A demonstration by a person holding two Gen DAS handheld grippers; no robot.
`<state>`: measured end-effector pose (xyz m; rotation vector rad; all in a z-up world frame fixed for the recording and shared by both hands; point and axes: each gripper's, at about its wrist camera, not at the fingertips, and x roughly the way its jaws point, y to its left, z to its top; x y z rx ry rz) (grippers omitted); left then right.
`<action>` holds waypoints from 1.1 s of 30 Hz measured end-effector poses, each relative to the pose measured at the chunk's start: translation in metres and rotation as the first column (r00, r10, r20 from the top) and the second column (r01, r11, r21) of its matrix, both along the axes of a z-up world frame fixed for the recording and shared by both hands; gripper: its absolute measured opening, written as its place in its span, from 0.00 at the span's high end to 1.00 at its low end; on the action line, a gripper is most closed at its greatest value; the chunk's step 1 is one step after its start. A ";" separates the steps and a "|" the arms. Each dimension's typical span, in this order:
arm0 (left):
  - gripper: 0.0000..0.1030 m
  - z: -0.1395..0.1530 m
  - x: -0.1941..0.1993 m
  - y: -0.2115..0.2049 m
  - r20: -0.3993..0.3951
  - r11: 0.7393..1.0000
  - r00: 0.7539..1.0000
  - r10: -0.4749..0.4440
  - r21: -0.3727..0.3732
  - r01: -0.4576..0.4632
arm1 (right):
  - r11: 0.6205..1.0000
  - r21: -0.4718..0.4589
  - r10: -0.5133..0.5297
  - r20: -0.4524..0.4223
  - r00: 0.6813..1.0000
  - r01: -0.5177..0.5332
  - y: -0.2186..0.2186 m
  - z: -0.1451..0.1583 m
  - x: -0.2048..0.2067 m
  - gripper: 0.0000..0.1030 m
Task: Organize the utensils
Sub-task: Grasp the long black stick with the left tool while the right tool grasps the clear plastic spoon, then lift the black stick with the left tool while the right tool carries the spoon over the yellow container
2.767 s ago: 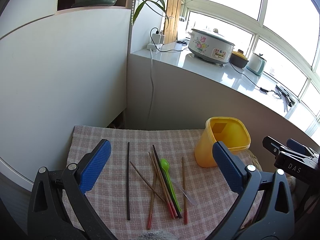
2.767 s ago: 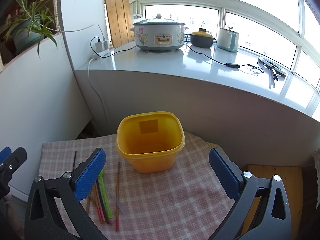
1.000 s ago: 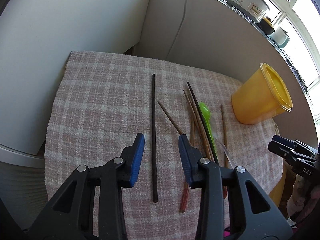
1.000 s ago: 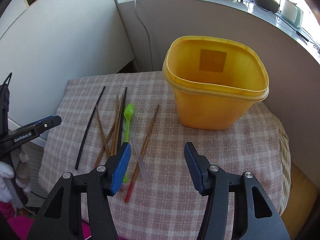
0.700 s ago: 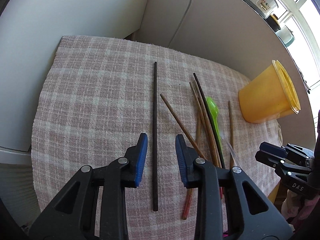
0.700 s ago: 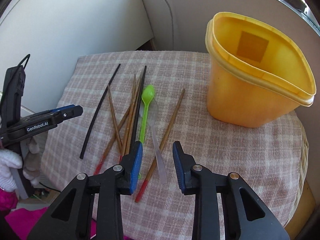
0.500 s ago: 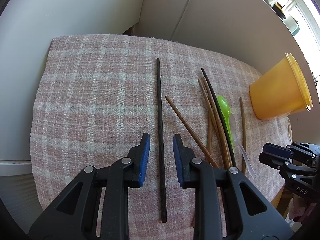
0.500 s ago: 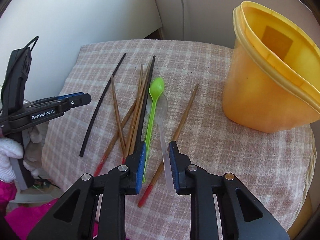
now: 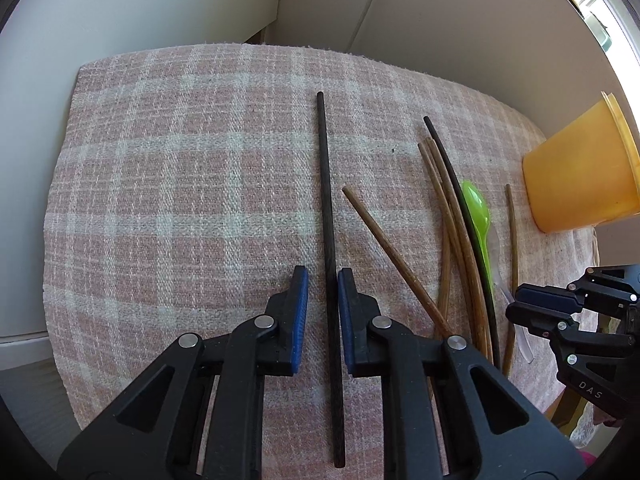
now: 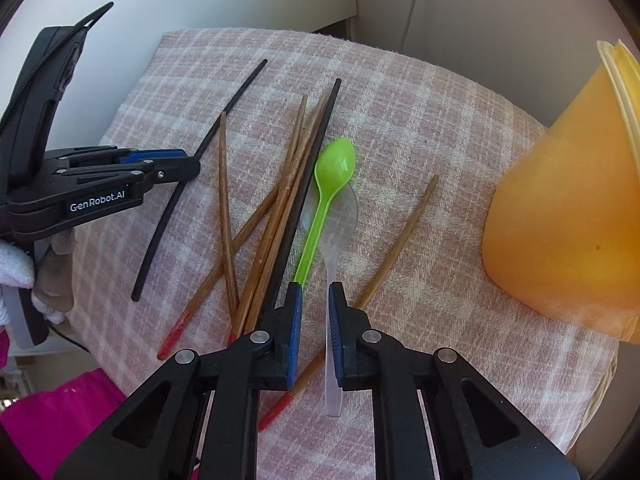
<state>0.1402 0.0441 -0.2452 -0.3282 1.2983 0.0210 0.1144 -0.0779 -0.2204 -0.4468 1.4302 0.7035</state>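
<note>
A lone black chopstick (image 9: 326, 208) lies on the pink checked cloth (image 9: 180, 184). My left gripper (image 9: 322, 280) straddles it with the jaws narrowly apart, not touching it. Several brown chopsticks (image 10: 276, 208), a second black chopstick (image 10: 308, 176), a green spoon (image 10: 332, 184) and a clear spoon (image 10: 334, 236) lie in a loose pile. My right gripper (image 10: 314, 294) hovers low over the spoon handles, jaws narrowly apart; the clear handle runs beside the right pad (image 10: 335, 332). The yellow container (image 10: 560, 208) stands upright at the right.
The cloth covers a small table against a white wall and a grey counter front. The left gripper shows in the right wrist view (image 10: 188, 166), and the right gripper in the left wrist view (image 9: 516, 308). A single brown chopstick (image 10: 400, 240) lies near the container.
Both grippers have come down close to the cloth and narrowed their jaws. The left now straddles the lone black chopstick; the right is over the spoon handles.
</note>
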 end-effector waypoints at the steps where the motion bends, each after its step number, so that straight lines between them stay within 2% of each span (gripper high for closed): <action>1: 0.90 -0.003 0.003 -0.003 -0.001 1.000 1.000 0.005 -0.004 -0.005 | 1.000 -0.013 0.006 0.000 1.000 -0.006 0.002 -0.003 0.001 0.89; 4: 0.94 -0.009 0.008 -0.002 0.000 1.000 1.000 0.014 -0.023 -0.014 | 0.999 -0.033 0.013 -0.006 1.000 -0.014 0.010 -0.012 0.004 0.91; 7: 0.96 -0.013 0.005 0.016 0.003 0.998 1.000 0.027 -0.049 -0.027 | 0.999 -0.041 0.013 -0.020 1.000 -0.014 0.014 -0.019 0.007 0.92; 15: 0.97 -0.021 0.005 0.034 0.012 0.995 0.998 0.059 -0.081 -0.057 | 0.999 -0.032 -0.020 -0.040 0.999 0.018 0.023 -0.034 0.012 0.96; 19: 0.97 -0.011 -0.020 0.047 0.021 0.993 0.997 0.081 -0.083 -0.079 | 0.999 -0.014 -0.045 -0.029 0.999 0.044 0.009 -0.023 0.015 0.96; 29: 0.97 -0.004 -0.044 0.095 0.045 0.993 0.994 0.100 -0.069 -0.097 | 0.993 0.025 -0.117 0.004 0.993 0.117 -0.022 -0.006 0.025 0.96; 32: 0.97 -0.004 -0.041 0.095 0.048 0.993 0.994 0.100 -0.063 -0.097 | 0.989 0.042 -0.143 0.007 0.990 0.143 -0.036 0.002 0.031 0.96; 33: 0.97 0.005 -0.048 0.085 0.049 0.993 0.994 0.102 -0.059 -0.099 | 0.987 0.053 -0.150 0.000 0.989 0.150 -0.038 0.004 0.032 0.96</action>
